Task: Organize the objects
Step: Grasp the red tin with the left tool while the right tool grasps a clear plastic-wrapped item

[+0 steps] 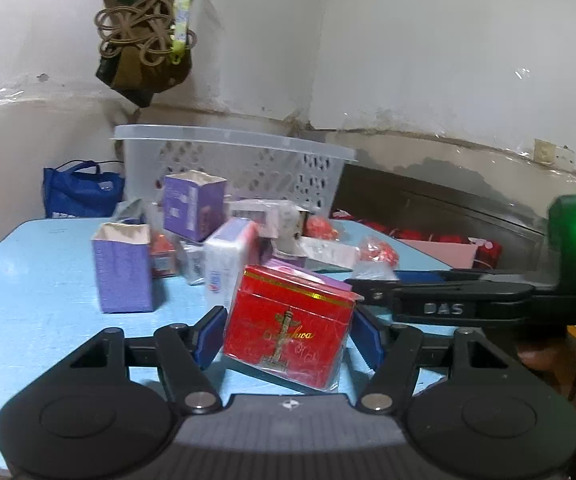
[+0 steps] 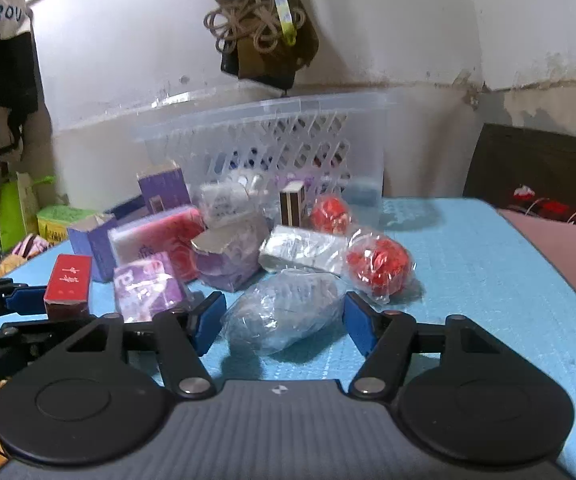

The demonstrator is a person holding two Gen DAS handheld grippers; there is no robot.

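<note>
My left gripper [image 1: 285,334] has its blue pads on both sides of a red box with gold print [image 1: 288,330], wrapped in clear film, tilted on the blue table [image 1: 39,320]. In the right wrist view the same red box [image 2: 67,286] sits between the left gripper's pads [image 2: 23,300]. My right gripper [image 2: 283,322] is open around a clear plastic-wrapped bundle [image 2: 283,314] lying on the table; the pads stand just off its sides. A white perforated basket [image 1: 239,164] stands at the table's back, also in the right wrist view [image 2: 288,140].
A pile of purple boxes [image 1: 123,272], white wrapped packets [image 2: 300,250] and red wrapped balls [image 2: 380,266] lies between the grippers and the basket. A blue bag [image 1: 81,192] sits behind the table's left. A knotted ornament [image 1: 143,36] hangs on the wall above.
</note>
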